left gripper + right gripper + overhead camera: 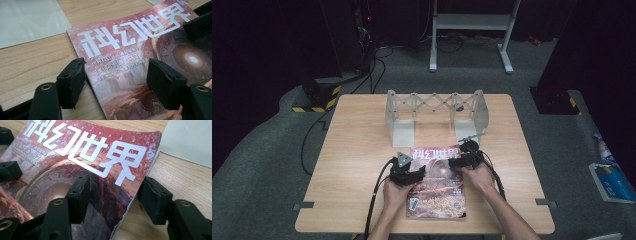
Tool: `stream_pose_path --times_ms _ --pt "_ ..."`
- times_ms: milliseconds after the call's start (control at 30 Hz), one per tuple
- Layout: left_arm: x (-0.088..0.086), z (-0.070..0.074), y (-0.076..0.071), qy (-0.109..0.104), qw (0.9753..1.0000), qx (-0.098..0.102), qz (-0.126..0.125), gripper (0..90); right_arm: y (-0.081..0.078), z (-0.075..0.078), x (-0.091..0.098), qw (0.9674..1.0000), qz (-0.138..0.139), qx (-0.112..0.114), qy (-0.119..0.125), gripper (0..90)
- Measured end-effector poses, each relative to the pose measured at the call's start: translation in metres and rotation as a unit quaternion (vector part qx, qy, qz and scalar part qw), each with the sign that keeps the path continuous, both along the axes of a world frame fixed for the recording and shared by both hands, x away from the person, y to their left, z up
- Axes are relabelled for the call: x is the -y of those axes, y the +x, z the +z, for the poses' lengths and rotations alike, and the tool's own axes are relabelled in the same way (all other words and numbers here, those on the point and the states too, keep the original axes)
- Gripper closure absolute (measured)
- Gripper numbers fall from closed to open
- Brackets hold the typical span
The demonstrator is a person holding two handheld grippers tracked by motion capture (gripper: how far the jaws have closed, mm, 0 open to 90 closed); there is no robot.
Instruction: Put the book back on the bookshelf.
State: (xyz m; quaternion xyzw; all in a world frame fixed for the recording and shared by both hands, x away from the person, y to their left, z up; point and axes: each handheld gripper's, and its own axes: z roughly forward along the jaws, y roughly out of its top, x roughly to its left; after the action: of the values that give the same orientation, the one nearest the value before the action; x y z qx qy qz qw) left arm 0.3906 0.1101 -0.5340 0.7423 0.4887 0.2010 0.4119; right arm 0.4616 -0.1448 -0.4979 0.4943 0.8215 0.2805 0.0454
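1. I see the magazine (438, 182) lying flat, cover up, on the near middle of the wooden table (357, 150), close to the front edge.
2. Its cover is glossy and reddish, with large white Chinese characters across the top and a ringed, glowing disc pictured below them.
3. My left gripper (115, 75) sits at the magazine's left edge, jaws spread, one on the table and one over the cover; the pads are not pressing it.
4. My right gripper (113, 195) straddles the right edge the same way, jaws apart, the edge between them and slightly lifted.
5. A grey folding rack (435, 116) stands well behind the magazine.
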Motion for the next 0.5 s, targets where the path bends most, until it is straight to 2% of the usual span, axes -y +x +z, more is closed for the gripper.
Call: stream_pose_path --times_ms 33,200,333,500 --pt "-0.0001 0.0000 -0.0002 0.001 1.0000 0.000 0.002 31.2 0.0007 0.0000 0.0007 1.0000 0.000 -0.004 0.006 44.9" --pt "0.0002 -0.0004 -0.0007 0.002 1.0000 0.003 0.006 31.2 0.0001 0.0001 -0.0002 1.0000 -0.003 -0.005 0.007 45.4" --pt "0.0005 -0.0006 -0.0003 0.004 0.9999 0.005 0.009 31.3 -0.0029 -0.0006 0.0010 1.0000 -0.003 0.001 0.009 45.8" --pt "0.0005 -0.0007 -0.0002 0.003 0.9999 0.005 0.010 31.6 -0.0068 -0.0001 0.0036 0.9998 -0.002 -0.008 0.016 46.8"
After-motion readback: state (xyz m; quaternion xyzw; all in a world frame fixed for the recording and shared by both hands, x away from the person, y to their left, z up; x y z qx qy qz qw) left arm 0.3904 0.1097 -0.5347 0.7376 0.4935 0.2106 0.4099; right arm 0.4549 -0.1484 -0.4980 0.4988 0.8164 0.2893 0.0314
